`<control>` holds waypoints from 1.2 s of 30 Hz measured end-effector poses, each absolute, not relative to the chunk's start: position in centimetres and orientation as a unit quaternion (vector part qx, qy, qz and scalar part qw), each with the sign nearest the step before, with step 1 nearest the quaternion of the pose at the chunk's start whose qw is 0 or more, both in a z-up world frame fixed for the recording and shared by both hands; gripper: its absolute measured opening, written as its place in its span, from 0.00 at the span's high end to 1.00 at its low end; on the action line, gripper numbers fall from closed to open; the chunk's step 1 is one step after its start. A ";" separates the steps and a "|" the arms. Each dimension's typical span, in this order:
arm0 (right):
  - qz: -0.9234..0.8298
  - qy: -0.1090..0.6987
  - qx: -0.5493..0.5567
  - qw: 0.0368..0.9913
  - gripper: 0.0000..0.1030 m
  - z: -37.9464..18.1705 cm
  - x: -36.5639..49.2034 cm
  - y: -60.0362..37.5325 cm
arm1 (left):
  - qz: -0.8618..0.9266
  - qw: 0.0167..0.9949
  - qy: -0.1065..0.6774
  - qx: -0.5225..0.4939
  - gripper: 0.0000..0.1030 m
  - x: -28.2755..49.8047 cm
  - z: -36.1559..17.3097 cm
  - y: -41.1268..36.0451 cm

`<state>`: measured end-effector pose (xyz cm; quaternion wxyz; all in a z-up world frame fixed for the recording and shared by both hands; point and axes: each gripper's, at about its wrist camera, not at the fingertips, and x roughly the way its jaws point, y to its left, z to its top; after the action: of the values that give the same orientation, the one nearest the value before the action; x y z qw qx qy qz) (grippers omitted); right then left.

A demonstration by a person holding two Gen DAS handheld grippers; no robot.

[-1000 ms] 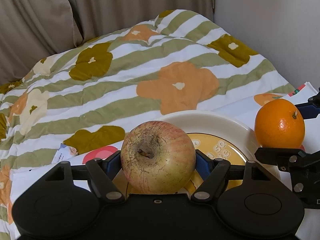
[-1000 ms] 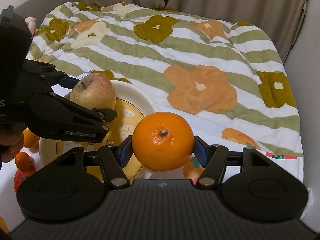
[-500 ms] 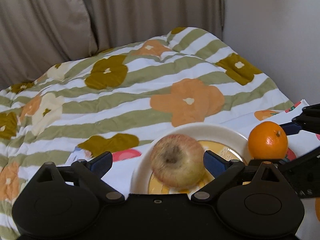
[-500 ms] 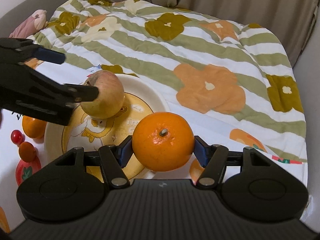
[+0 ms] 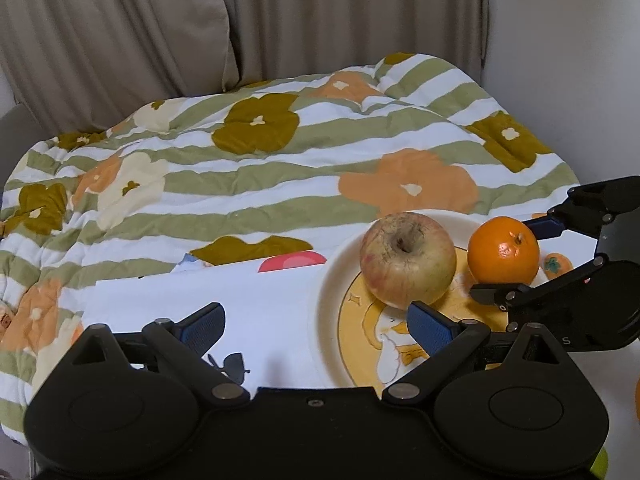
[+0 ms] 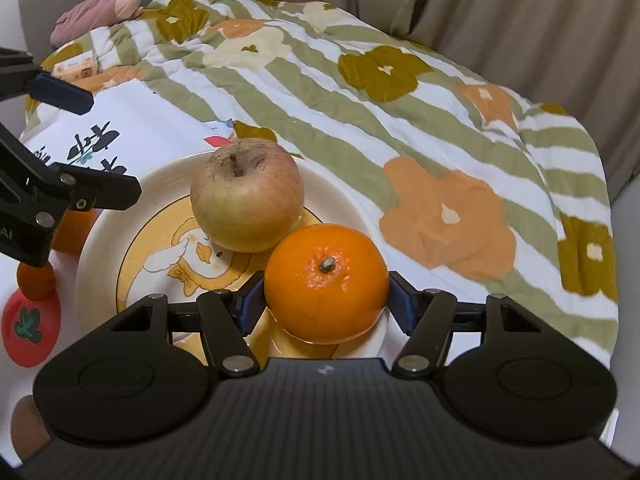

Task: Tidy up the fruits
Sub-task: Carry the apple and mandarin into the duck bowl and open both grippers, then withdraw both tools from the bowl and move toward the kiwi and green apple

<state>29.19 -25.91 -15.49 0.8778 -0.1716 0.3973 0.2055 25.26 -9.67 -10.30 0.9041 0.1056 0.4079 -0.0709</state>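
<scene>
A yellow-pink apple (image 5: 407, 258) (image 6: 246, 195) rests on the cream plate (image 5: 332, 280) (image 6: 104, 224) with a yellow duck picture. My left gripper (image 5: 316, 326) stands open with nothing between its blue pads, drawn back to the left of the apple. An orange (image 6: 326, 282) (image 5: 503, 250) sits in my right gripper (image 6: 326, 300), whose pads press its two sides. It hangs over the plate's near right rim, just beside the apple. In the right wrist view the left gripper's fingers (image 6: 100, 190) show at the left edge, apart from the apple.
The plate lies on a white printed sheet (image 5: 208, 292) over a striped flowered quilt (image 5: 280, 168). More small oranges (image 6: 35, 280) (image 6: 74, 230) lie left of the plate. Curtains (image 5: 160, 20) and a wall (image 5: 560, 60) close off the back. A pink soft toy (image 6: 100, 8) lies far left.
My left gripper opened, let the apple go onto the plate, and drew back up and to the left. The right gripper carried the orange closer over the plate, next to the apple.
</scene>
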 end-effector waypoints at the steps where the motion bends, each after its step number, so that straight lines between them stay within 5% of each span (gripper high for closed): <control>1: 0.206 0.396 -0.174 0.878 0.24 -15.5 29.2 -25.7 | -0.070 0.905 0.407 0.105 0.03 25.1 -10.3 -9.5; 3: 0.204 0.393 -0.179 0.878 0.22 -15.6 29.2 -25.5 | -0.066 0.907 0.404 0.103 0.03 25.0 -10.3 -9.3; 8: 0.192 0.357 -0.191 0.894 0.01 -14.5 28.2 -25.2 | -0.055 0.909 0.399 0.105 0.03 24.3 -10.2 -8.9; 36: 0.048 0.374 -0.048 0.925 0.01 -5.3 16.6 -26.4 | -0.054 0.941 0.322 0.095 0.03 14.3 -4.2 -5.2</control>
<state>16.63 -26.43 -5.27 0.9250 -0.0478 0.3739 0.0477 14.34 -5.21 -4.18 0.9405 0.0950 0.3217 -0.0537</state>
